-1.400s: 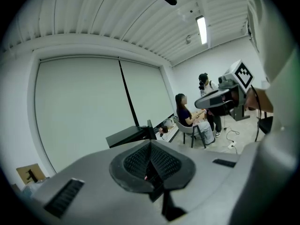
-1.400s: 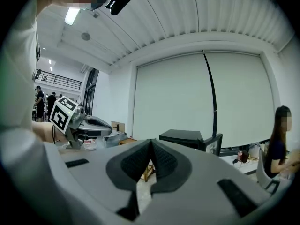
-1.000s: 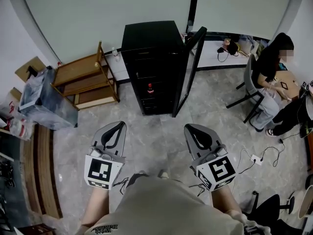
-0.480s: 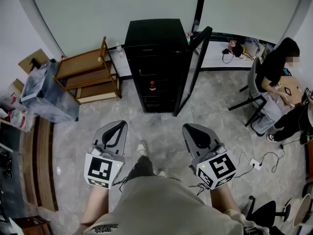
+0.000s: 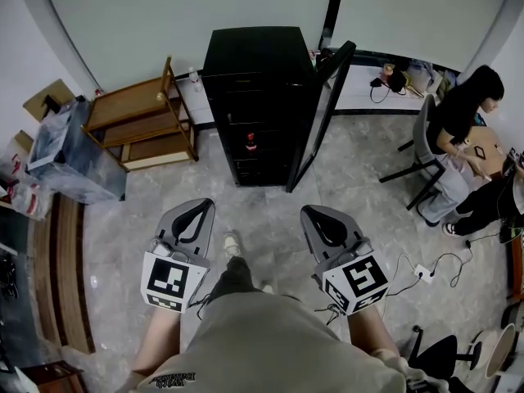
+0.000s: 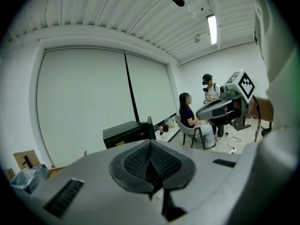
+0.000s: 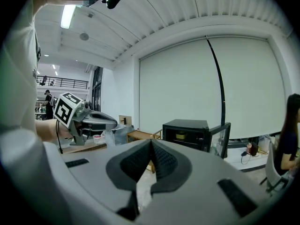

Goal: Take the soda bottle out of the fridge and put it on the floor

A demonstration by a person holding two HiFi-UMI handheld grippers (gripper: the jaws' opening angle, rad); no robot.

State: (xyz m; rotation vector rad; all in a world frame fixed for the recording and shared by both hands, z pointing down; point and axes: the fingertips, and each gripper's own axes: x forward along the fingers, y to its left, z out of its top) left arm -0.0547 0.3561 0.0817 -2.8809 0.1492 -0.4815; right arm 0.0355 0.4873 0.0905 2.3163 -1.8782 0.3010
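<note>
You're stepping nearer the fridge (image 5: pixel 258 64) than a second ago, shoe (image 5: pixel 232 242) forward, carrying the left gripper (image 5: pixel 198 208) pinched together, empty, soda bottle (image 5: pixel 250 144) sitting inside on a lower shelf, right gripper (image 5: pixel 316 214) likewise closed, empty.

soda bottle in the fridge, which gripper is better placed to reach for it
Probably left. The left gripper has an open line to the soda bottle; the open fridge door stands between it and the right gripper. Both jaws are shut.

Head view looks steeply down; both gripper views face the open fridge (image 5: pixel 255 65).
</note>
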